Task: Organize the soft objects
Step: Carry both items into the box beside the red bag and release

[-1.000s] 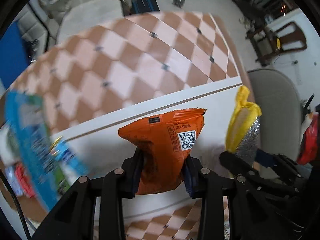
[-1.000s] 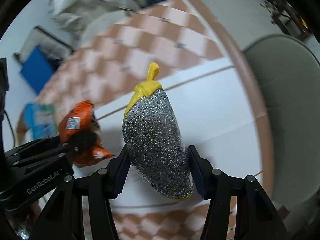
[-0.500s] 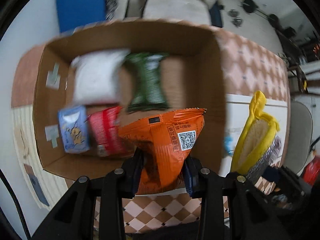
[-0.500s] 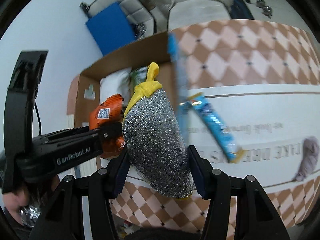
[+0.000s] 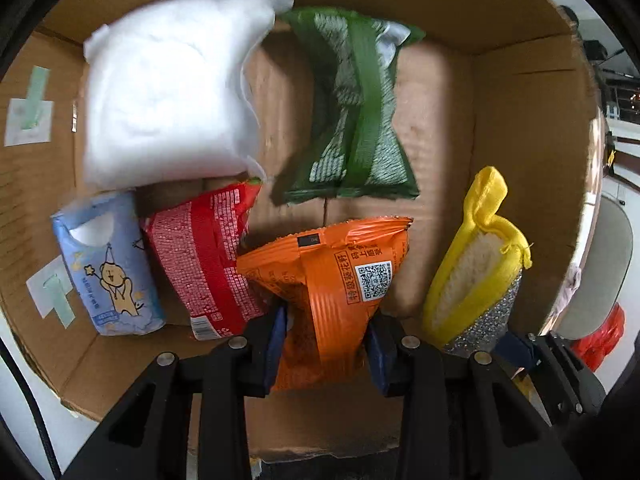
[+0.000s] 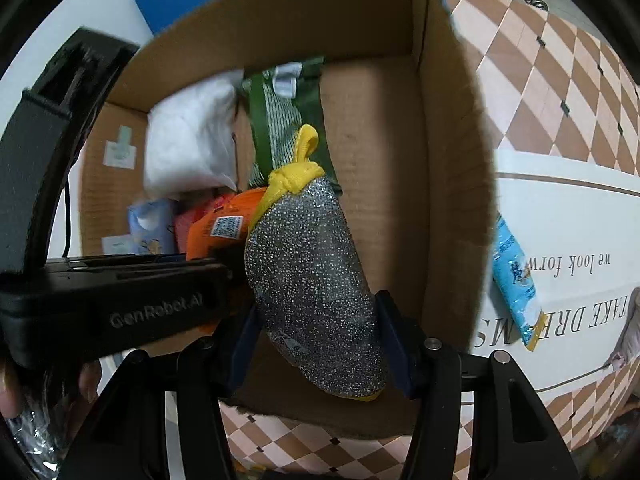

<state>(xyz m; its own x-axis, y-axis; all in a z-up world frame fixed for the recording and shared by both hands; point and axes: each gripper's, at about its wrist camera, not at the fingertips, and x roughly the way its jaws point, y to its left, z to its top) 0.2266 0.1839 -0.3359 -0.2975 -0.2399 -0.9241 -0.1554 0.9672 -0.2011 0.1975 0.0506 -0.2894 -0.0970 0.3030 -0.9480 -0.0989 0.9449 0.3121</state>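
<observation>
My left gripper is shut on an orange snack bag and holds it over the open cardboard box. My right gripper is shut on a silver and yellow scrubbing sponge, also held over the box; the sponge shows at the right of the left wrist view. In the box lie a white pillow pack, a green bag, a red bag and a light blue tissue pack.
A blue snack packet lies on the white lettered mat right of the box. A grey cloth sits at the mat's right edge. The checkered tablecloth lies around it. The left gripper body is close beside the sponge.
Both grippers have swung left from over the white mat to over the box, closer to its contents. Each keeps its grip on its object.
</observation>
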